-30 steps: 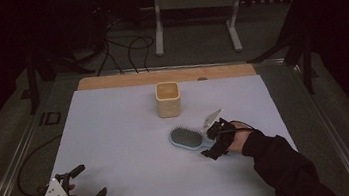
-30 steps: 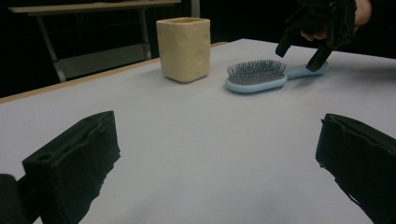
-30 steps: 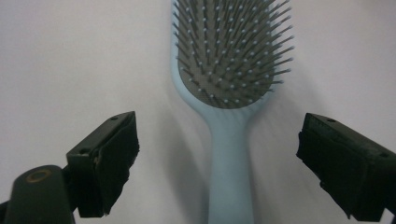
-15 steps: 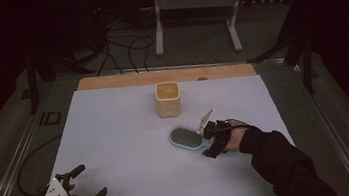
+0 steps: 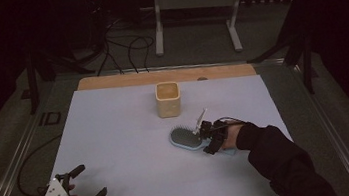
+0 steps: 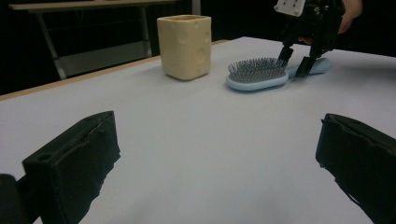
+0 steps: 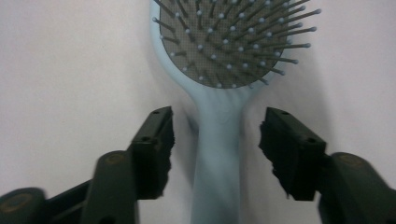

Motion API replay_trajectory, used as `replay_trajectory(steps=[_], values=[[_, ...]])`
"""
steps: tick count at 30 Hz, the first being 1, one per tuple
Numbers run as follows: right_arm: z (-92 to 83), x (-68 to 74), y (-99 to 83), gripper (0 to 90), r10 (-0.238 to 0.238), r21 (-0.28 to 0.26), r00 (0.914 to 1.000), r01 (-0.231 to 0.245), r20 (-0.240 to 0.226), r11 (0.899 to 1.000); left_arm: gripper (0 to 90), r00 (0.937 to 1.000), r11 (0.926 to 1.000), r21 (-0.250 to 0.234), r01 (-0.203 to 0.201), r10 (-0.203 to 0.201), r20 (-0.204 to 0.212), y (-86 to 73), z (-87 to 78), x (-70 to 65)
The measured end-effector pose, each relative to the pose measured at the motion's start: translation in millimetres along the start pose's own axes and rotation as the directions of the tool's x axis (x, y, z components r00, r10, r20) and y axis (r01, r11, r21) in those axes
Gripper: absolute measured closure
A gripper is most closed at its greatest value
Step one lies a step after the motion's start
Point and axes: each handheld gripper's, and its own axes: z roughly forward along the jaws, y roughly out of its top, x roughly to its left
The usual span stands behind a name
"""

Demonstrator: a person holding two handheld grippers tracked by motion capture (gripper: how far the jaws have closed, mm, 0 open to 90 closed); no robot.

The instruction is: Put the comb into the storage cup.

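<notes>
High view: the pale blue hairbrush (image 5: pixel 187 138) lies bristles-up right of the frame's centre on the white worktop (image 5: pixel 116 135), just below the cream cup (image 5: pixel 168 99). The right tongs (image 5: pixel 206 137) straddle its handle, jaws having just been closing, gaps still showing on both sides. At lower left, the left tongs (image 5: pixel 83 183) stand wide open, holding nothing. No readable writing appears anywhere.
</notes>
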Motion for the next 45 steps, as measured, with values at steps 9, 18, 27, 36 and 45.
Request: replay_trajectory(steps=[9, 18, 27, 36, 45], values=[[3.5, -1.1, 4.9, 56.9, -0.017, 0.053, 0.9998, 0.017, -0.007, 0.998, 0.0, 1.0, 1.0, 0.0, 0.003, -0.003, -0.001, -0.4, -0.1, 0.0], [5.8, -4.0, 12.3, 64.3, -0.027, 0.094, 0.9996, 0.027, -0.008, 0.995, 0.0, 1.0, 1.0, -0.001, 0.003, -0.003, 0.001, -0.3, -0.3, 0.3], [9.6, -4.0, 8.8, 69.3, -0.008, 0.081, 0.9996, 0.011, -0.029, 0.997, 0.0, 1.0, 1.0, 0.004, 0.003, -0.003, 0.002, -1.0, 0.2, -0.1], [8.6, -4.4, -0.2, 70.1, -0.013, 0.016, 0.9995, 0.013, -0.027, 1.0, 0.0, 1.0, 0.9999, 0.008, 0.008, -0.008, 0.001, -1.6, 1.0, 0.2], [4.9, -1.5, -1.1, 70.1, -0.052, -0.019, 0.9986, 0.052, -0.008, 0.998, 0.0, 1.0, 1.0, 0.002, 0.01, -0.01, 0.001, -1.4, 0.5, 0.9]])
